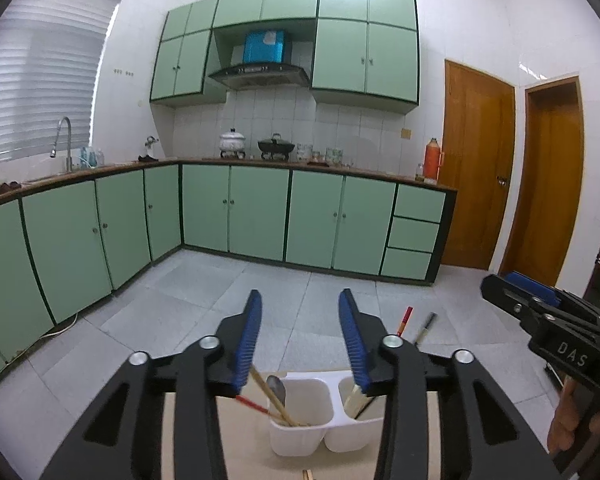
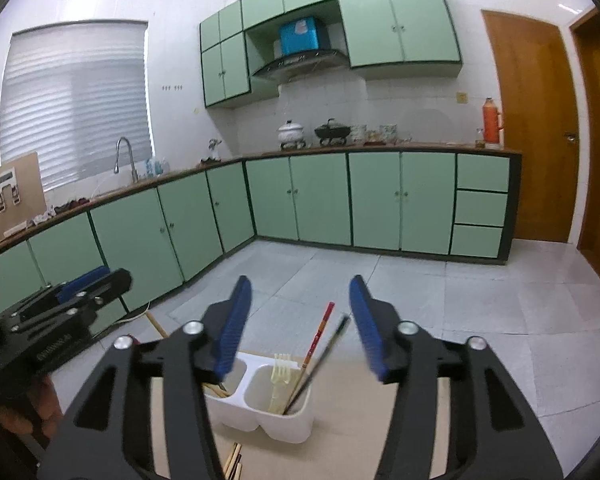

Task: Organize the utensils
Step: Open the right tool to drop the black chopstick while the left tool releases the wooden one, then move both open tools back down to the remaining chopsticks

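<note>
A white two-compartment utensil holder (image 1: 300, 438) (image 2: 276, 416) stands on a tan tabletop (image 1: 252, 448) (image 2: 340, 448). Its left compartment holds wooden chopsticks (image 1: 274, 402), a red chopstick and a metal spoon (image 1: 277, 387). Its right compartment holds a cream plastic fork (image 2: 281, 376), a red chopstick (image 2: 318, 334) and a black chopstick (image 2: 324, 354). My left gripper (image 1: 300, 304) is open and empty above the holder. My right gripper (image 2: 300, 292) is open and empty above it too. Each gripper shows at the edge of the other's view.
Loose chopsticks (image 2: 234, 462) lie on the tabletop near its front edge. Beyond the table are a grey tiled floor (image 2: 420, 288), green kitchen cabinets (image 1: 260, 212), a counter with pots and an orange thermos (image 2: 492, 122), and wooden doors (image 1: 476, 164).
</note>
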### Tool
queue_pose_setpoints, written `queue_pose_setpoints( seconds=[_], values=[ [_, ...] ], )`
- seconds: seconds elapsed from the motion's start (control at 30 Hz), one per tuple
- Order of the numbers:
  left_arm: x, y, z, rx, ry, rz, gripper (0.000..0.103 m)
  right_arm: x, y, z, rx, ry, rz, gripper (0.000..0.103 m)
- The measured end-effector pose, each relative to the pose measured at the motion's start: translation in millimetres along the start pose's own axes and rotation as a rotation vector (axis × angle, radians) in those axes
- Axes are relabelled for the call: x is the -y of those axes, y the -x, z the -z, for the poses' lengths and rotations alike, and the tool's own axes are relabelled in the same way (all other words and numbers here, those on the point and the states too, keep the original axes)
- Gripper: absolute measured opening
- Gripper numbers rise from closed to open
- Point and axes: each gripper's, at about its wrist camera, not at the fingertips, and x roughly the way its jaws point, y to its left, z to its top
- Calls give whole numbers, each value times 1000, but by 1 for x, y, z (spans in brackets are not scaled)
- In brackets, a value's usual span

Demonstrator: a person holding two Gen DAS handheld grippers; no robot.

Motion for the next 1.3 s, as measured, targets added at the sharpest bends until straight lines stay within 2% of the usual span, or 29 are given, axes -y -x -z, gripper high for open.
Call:
queue_pose_setpoints(
  seconds=[0.13,0.27,0.33,0.4,0.53,0.63,0.7,0.93,1.0,1.07,1.3],
  values=[
    [0,31,10,23,-8,-22,49,9,27,14,17,-21,16,66],
    [-1,55,31,18,-16,-43,63,11,50,42,9,-26,51,86],
    [-2,66,48,0,-19,-45,70,10,60,60,-3,-13,83,90],
    [-4,72,63,-23,-15,-50,75,8,67,78,-21,-4,107,90],
    [-12,82,102,-92,26,-51,76,3,73,116,-78,2,112,91],
    [-16,88,128,-99,43,-77,76,-2,77,140,-81,-11,129,91],
    [-18,91,147,-123,41,-85,76,-6,80,155,-87,-23,125,91],
    [-24,101,197,-219,26,-93,75,-24,86,207,-189,-5,89,91],
    [-24,103,206,-234,15,-94,75,-28,90,219,-213,-4,80,89],
    [-23,106,216,-252,10,-98,75,-31,94,225,-232,-4,72,81],
    [-21,118,239,-274,28,-104,75,-45,108,249,-249,-28,65,79]
  ],
)
